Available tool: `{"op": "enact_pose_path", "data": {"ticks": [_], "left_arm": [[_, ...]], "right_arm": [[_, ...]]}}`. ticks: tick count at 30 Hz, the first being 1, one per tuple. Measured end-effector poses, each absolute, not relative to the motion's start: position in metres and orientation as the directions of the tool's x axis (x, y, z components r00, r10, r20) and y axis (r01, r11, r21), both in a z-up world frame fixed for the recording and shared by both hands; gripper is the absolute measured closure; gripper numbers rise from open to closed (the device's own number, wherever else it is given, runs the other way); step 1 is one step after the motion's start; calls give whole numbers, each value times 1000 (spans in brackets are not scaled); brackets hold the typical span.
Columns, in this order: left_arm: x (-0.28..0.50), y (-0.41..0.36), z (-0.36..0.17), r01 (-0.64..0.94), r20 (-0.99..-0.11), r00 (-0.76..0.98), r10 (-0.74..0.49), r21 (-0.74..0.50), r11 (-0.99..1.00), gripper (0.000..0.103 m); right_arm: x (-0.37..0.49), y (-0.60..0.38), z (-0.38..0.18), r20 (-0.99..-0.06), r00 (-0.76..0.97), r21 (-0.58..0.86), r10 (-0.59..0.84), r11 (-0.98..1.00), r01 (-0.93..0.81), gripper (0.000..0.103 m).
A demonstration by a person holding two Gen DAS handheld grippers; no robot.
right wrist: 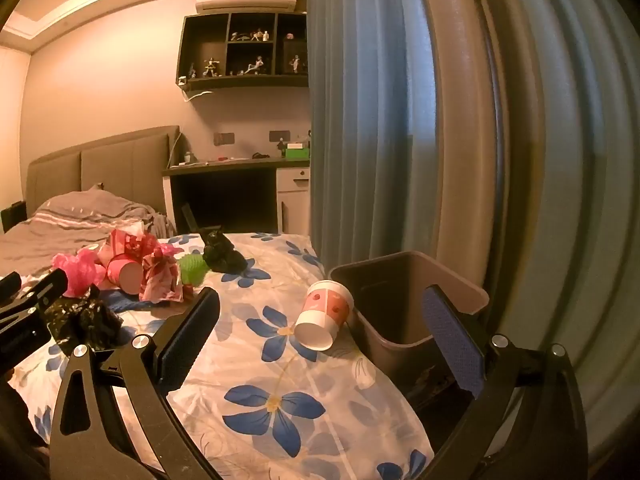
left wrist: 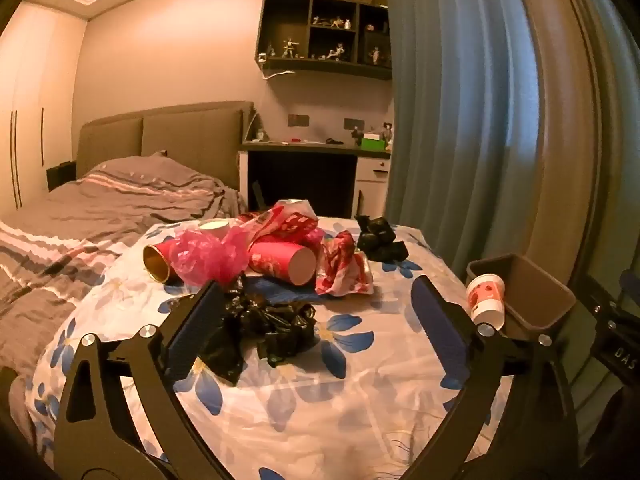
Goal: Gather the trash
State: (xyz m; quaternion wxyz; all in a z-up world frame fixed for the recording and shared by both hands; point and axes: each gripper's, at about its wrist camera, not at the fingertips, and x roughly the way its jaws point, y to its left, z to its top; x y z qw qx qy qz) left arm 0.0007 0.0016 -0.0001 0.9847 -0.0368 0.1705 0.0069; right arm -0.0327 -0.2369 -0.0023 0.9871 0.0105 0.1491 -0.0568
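Both tongs stand wide open, tilted slightly downward, with nothing clamped. The left tongs [left wrist: 320, 316] show blue pads [left wrist: 438, 322] on black fingers. The right tongs [right wrist: 324, 334] match, left tongs just beside them.

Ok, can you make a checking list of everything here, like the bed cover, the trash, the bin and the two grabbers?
Surface: flowered cover, wrinkled, trash on its far part.
Job's things: brown bin at the cover's right edge, no trash visible inside; white-and-red paper cup on its side, against the bin; crumpled black bag; red cups, pink plastic, red-and-white wrappers, a second black bag, something green.
Clutter: nothing seen.
Grippers: left gripper open, black bag by its left finger; right gripper open, empty.
Cables: white cord under wall shelf.
Surroundings: grey bed, desk, blue curtain.
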Motion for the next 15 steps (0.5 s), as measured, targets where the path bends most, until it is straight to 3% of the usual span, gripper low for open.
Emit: {"op": "enact_pose_path", "data": {"ticks": [15], "left_arm": [[0, 4, 0, -32, -321, 947, 13, -55, 998, 7]], "right_arm": [[-36, -238, -2, -286, 952, 11, -109, 993, 117, 5]]}}
